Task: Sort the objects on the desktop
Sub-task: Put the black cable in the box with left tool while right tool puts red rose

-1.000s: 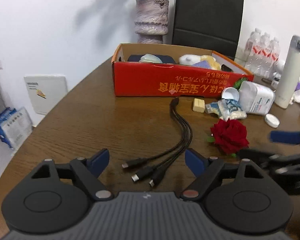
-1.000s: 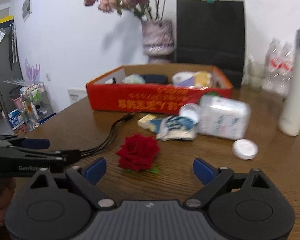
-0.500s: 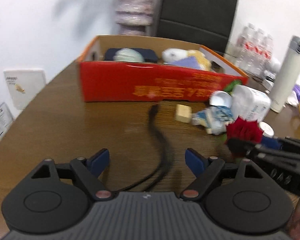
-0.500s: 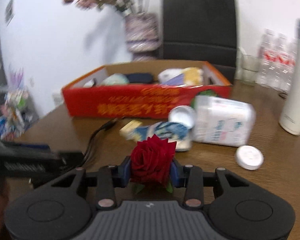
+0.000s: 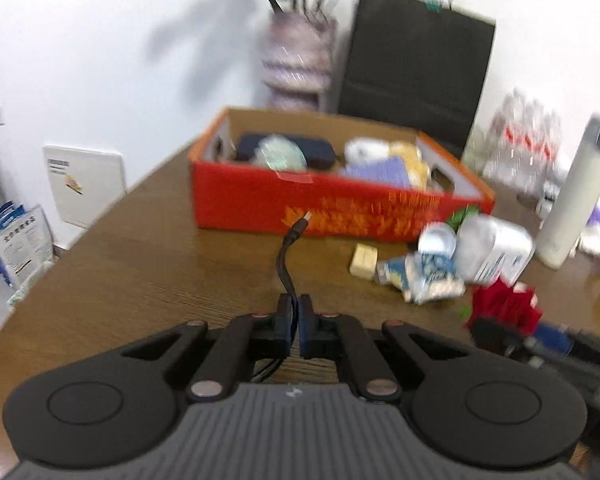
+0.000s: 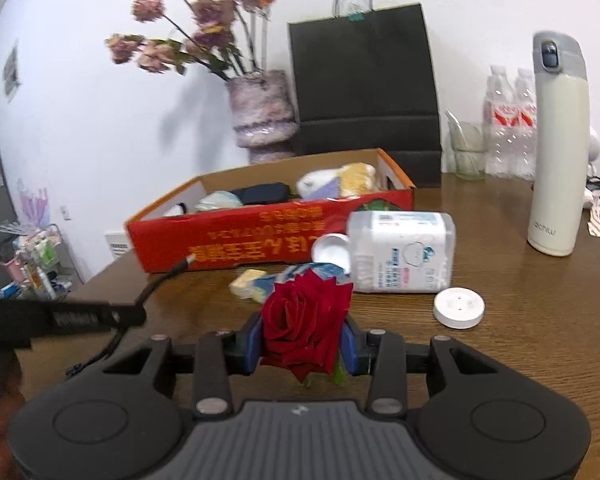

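My left gripper (image 5: pixel 295 312) is shut on a black multi-head charging cable (image 5: pixel 286 256), lifted so its USB plug points up toward the red cardboard box (image 5: pixel 260 200). My right gripper (image 6: pixel 304 340) is shut on a red rose (image 6: pixel 306 314) and holds it above the wooden table (image 6: pixel 540 320). The rose also shows at the right of the left wrist view (image 5: pixel 504 306). The box (image 6: pixel 260 240) holds several items, among them a dark case and a plush toy.
On the table in front of the box lie a white wipes tub (image 6: pixel 400 252) on its side, a white lid (image 6: pixel 458 307), a blue-white packet (image 5: pixel 424 276) and a small yellow block (image 5: pixel 364 261). A white flask (image 6: pixel 556 148), water bottles, a vase and a black bag stand behind.
My left gripper has shut on the cable and lifted it from the table. My right gripper shut on the rose and raised it.
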